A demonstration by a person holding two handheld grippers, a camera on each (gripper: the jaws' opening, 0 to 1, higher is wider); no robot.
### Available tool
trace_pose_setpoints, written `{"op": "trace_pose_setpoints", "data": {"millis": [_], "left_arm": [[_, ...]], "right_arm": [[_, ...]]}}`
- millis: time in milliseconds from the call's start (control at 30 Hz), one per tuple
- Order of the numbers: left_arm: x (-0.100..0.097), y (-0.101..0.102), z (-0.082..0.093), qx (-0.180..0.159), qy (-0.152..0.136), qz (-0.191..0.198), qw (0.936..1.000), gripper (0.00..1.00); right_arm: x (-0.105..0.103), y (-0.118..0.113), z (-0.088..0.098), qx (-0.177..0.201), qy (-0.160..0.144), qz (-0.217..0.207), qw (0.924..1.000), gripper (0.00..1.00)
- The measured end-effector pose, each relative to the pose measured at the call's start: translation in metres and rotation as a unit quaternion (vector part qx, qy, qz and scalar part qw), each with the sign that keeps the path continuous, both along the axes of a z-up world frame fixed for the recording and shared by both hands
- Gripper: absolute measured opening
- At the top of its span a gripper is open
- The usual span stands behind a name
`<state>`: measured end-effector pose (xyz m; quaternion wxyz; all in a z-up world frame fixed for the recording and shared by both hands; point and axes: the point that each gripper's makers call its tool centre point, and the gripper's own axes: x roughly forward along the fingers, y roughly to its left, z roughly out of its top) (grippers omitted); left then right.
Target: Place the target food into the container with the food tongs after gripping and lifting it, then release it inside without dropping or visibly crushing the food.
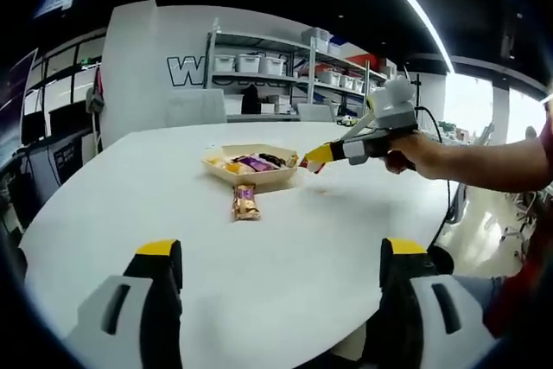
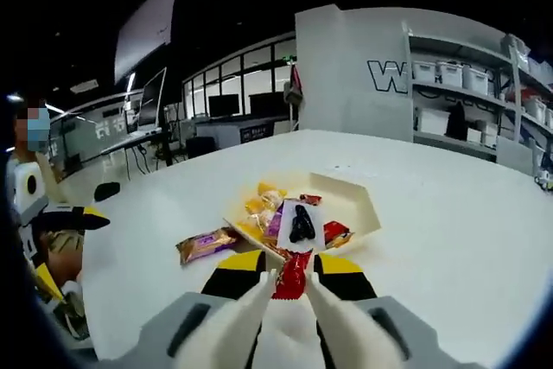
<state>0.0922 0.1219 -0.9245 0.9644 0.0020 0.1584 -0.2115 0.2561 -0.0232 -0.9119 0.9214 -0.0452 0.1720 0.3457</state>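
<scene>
Red packet held at the near rim of the container, with the drop just ahead.

A red-wrapped snack (image 2: pixel 291 275) is pinched between the closed right tongs (image 2: pixel 291 287), its long axis along the jaws and pointing toward the cardboard container (image 2: pixel 367 212) just beyond, where other wrapped snacks already lie. In the left gripper view the right tongs (image 1: pixel 316 157) are seen reaching in from the right, tips at the container's (image 1: pixel 259 179) edge, though actual contact cannot be told. A gold packet (image 1: pixel 245 202) is left on the white counter (image 1: pixel 259 283) beside it. The left tongs (image 1: pixel 281 270) are held wide open, empty, well back.
</scene>
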Motion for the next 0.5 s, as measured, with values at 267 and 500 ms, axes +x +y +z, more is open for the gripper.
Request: {"op": "trace_pose_setpoints", "data": {"millis": [267,500], "left_arm": [[-0.003,-0.001,0.006,-0.001,-0.007,0.003,1.0000,0.92],[-0.006,0.000,0.009,0.002,-0.009,0.005,0.9999,0.92]], "right_arm": [[0.002,-0.007,0.022,-0.004,-0.032,-0.002,0.9995,0.17],[0.003,-0.003,0.049,-0.003,-0.057,0.007,0.9984,0.18]]}}
